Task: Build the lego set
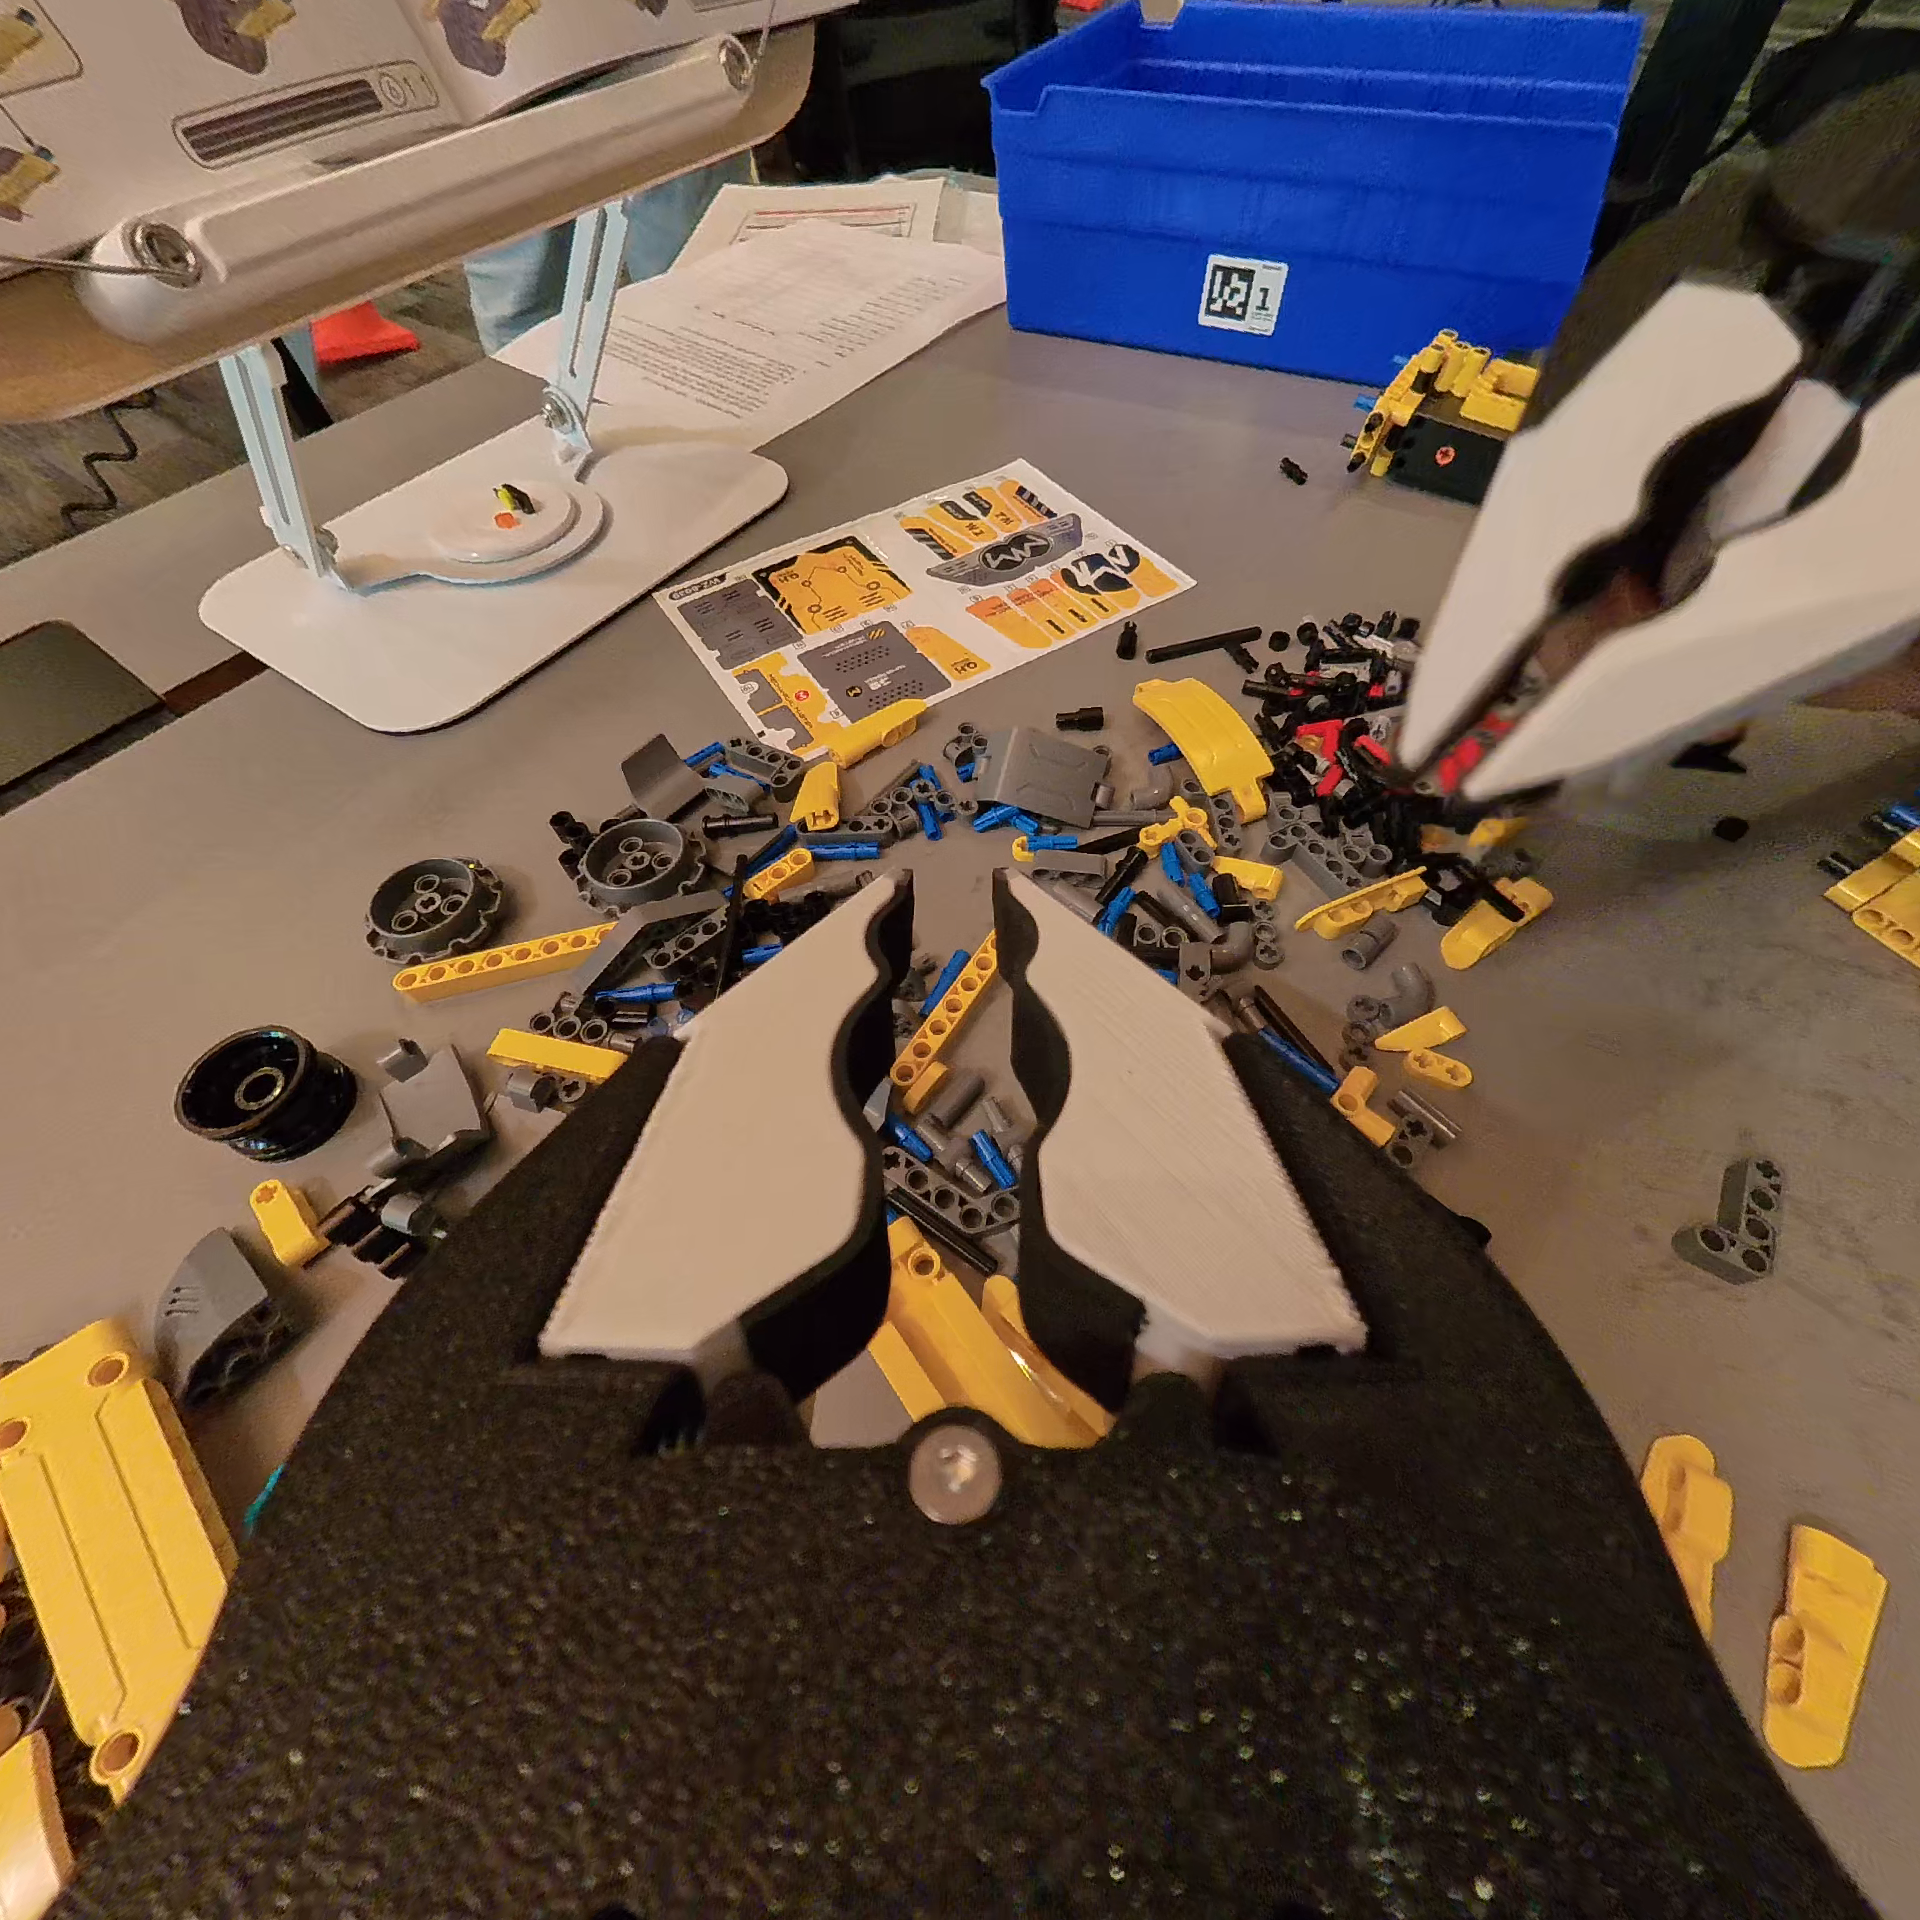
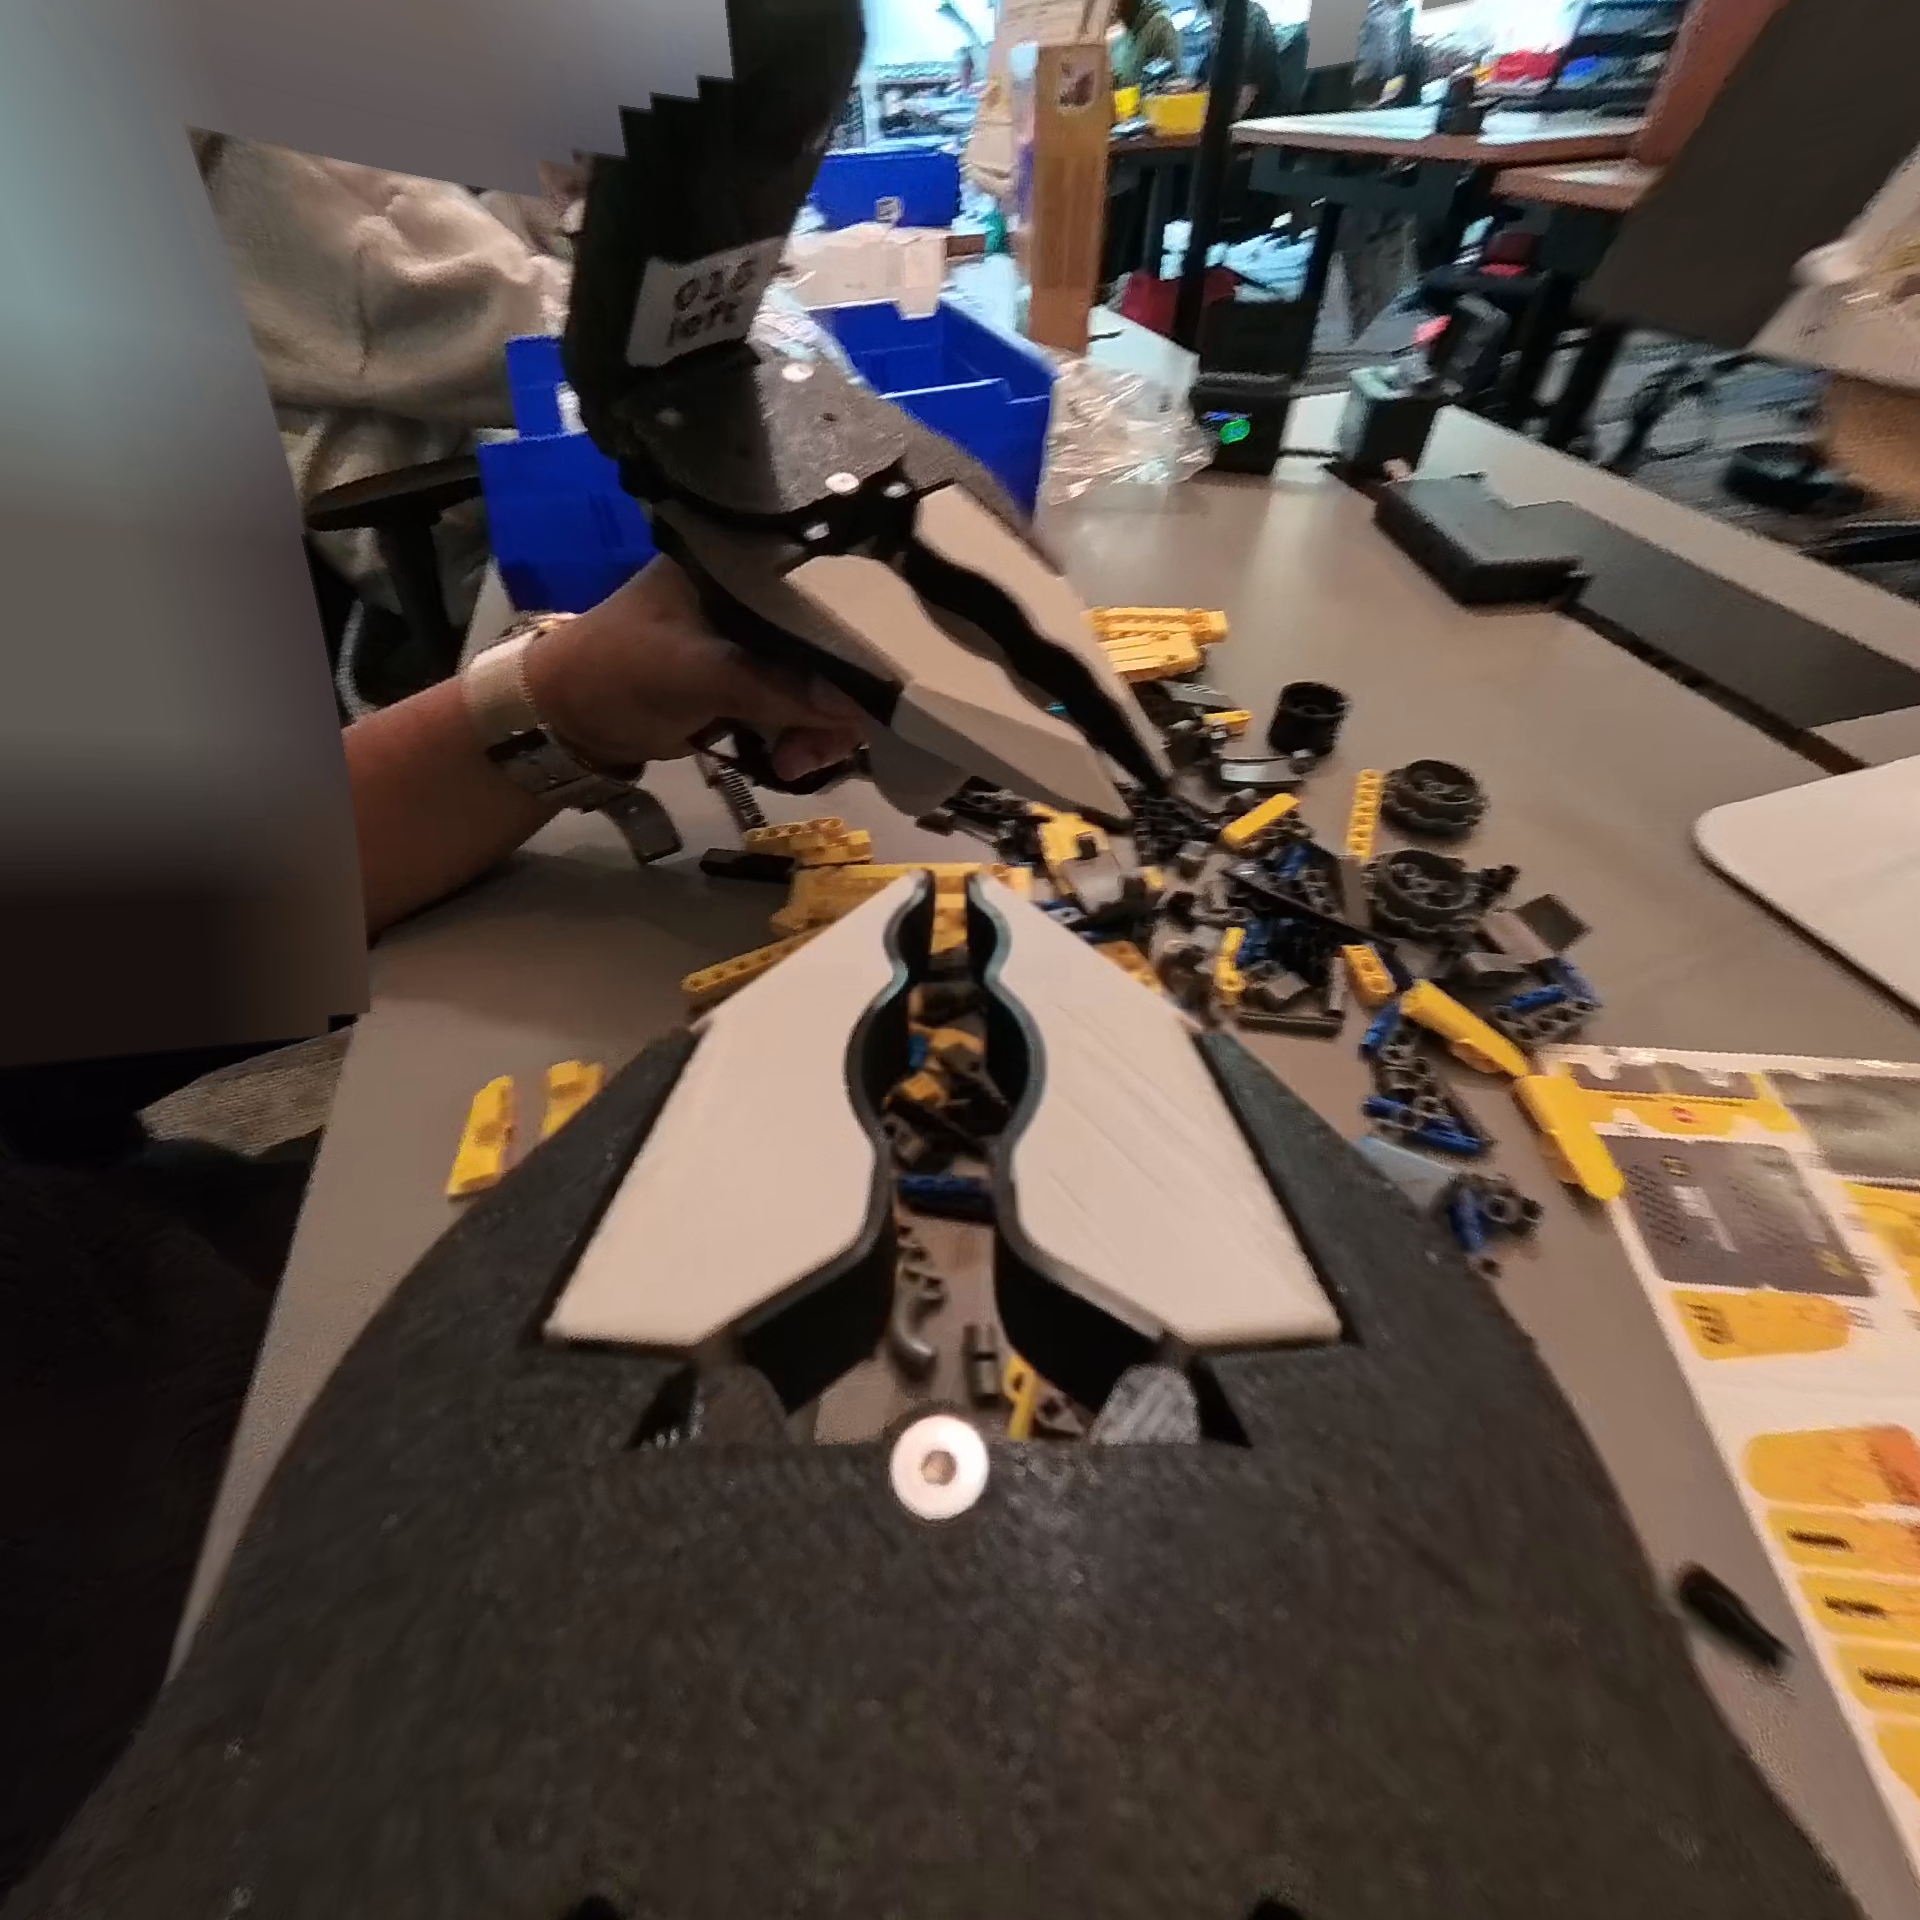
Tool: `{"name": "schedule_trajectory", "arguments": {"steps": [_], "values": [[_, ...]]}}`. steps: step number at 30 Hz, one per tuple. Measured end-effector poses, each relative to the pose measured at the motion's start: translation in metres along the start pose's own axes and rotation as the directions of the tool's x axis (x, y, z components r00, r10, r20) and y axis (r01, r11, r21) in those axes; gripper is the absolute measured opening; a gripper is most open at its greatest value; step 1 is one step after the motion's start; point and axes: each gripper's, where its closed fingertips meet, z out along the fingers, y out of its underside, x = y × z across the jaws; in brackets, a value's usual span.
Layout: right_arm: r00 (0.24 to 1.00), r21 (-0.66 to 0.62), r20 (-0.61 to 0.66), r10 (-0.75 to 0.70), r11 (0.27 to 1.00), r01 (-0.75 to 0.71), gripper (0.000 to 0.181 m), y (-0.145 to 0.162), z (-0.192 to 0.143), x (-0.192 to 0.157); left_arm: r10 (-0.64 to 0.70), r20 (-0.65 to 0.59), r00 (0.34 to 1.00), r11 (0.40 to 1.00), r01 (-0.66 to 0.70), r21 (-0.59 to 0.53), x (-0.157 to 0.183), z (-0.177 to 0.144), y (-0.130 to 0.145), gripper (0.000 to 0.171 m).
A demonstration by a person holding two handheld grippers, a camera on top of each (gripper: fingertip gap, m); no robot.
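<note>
Left hand-held gripper [image 1: 951, 883]: fingers parted by a narrow gap, nothing between them, poised above a scatter of small yellow, grey, black and blue construction-toy pieces [image 1: 1039, 862] on the grey surface [image 1: 1662, 1091]. A long yellow perforated beam [image 1: 951, 1008] lies on the surface in the gap between its fingers.

Right hand-held gripper [image 2: 948, 883]: fingers nearly closed, a thin slit between the tips; in its own view nothing is seen gripped. In the left wrist view its tips reach down to a cluster of black and red pins [image 1: 1340, 717]; whether they touch or pinch one cannot be told.

Surroundings: a sticker sheet [image 1: 925, 603] lies flat beyond the pile. A white stand [image 1: 468, 634] carries an open instruction booklet [image 1: 312, 94] at upper left. A blue bin [image 1: 1299, 177] stands at the far edge, with a partly built yellow and black assembly [image 1: 1444, 416] just beside it. Two grey toothed wheels [image 1: 436, 904] and a black wheel rim [image 1: 265, 1091] lie left of the pile. A large yellow panel [image 1: 94, 1507] lies at lower left. A person's hand [image 2: 665, 686] grips the left gripper's handle.
</note>
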Motion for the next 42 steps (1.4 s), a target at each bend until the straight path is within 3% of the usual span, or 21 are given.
{"name": "schedule_trajectory", "arguments": {"steps": [6,22,26,31,39,42], "values": [[0.987,0.053,-0.159,0.015,0.999,-0.006,0.015,-0.011,-0.021,0.038,0.001,-0.001,1.0,1.0,-0.001,0.001,0.0,0.0,0.0,0.015],[0.988,0.078,-0.148,0.035,0.997,-0.024,0.016,-0.013,-0.022,0.039,-0.001,0.004,1.0,1.0,0.001,0.001,-0.001,0.0,0.0,0.015],[0.986,0.1,-0.16,0.04,0.995,-0.025,0.015,-0.017,-0.025,0.041,-0.086,0.114,0.99,0.995,0.092,-0.042,-0.026,-0.004,0.011,0.014],[0.985,0.104,-0.168,0.038,0.994,-0.021,0.019,-0.017,-0.025,0.042,-0.227,0.18,0.957,0.974,0.222,0.05,-0.05,-0.02,0.008,0.014],[0.984,0.114,-0.174,0.036,0.993,-0.016,0.019,-0.018,-0.025,0.042,-0.261,0.273,0.926,0.965,0.256,0.056,-0.067,-0.028,0.014,0.014],[0.978,0.257,-0.205,0.026,0.966,0.028,0.019,-0.042,-0.041,0.042,-0.284,0.342,0.896,0.959,0.266,0.099,-0.08,-0.04,0.011,0.015]]}}
